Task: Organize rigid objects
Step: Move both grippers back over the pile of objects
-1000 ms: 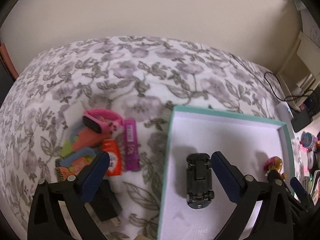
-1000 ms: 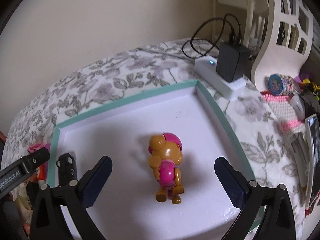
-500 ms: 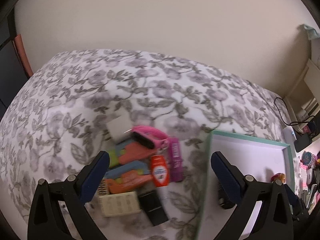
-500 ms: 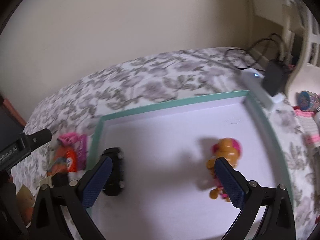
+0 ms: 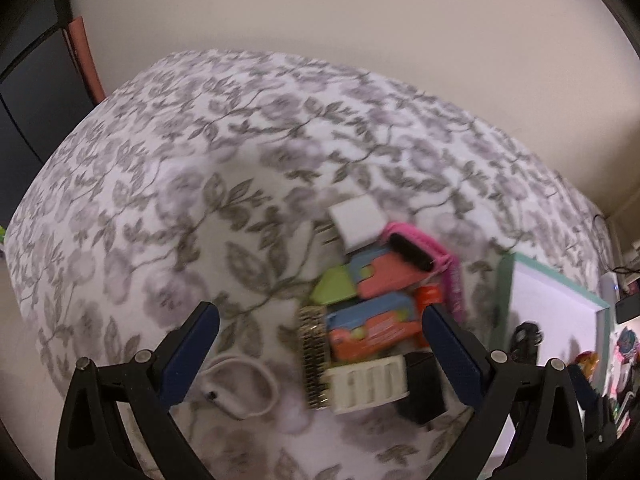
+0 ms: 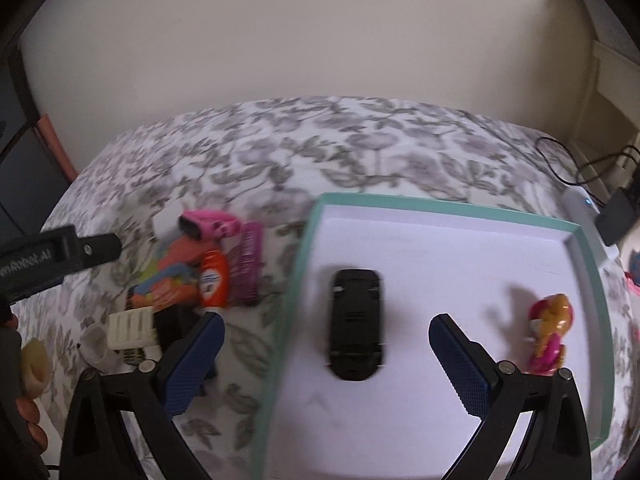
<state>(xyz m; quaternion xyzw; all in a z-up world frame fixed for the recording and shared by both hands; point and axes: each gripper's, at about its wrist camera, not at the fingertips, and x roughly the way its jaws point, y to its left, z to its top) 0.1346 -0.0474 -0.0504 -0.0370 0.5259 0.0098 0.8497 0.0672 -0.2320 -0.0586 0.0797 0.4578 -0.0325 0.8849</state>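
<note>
Teal-rimmed tray (image 6: 304, 248) with a white floor, already holding the black toy car (image 6: 356, 324) near its left side and the pink-and-orange toy figure (image 6: 550, 332) well apart toward the right wall, probably spaced so for later grasps. Still loose on the floral bedspread (image 5: 200, 160), just left of the tray: a tight pile (image 5: 372, 300) of small rigid things, among them a pink watch (image 5: 416, 250), a white block (image 5: 358, 220), an orange bottle (image 6: 214, 278), a white ribbed piece (image 5: 368, 384) and a white loop (image 5: 240, 384) nearest. Left gripper (image 5: 320, 356) empty, jaws wide apart, aimed at the pile's near edge, seemingly to choose the next piece. Right gripper (image 6: 326, 364) likewise spread and empty, hovering over the tray's left rim with the car between its fingers' line of sight, not touching. Heavy motion blur in both views; finer detail of the pile unclear. Roughly early in the sorting, judging by the pile left.
</note>
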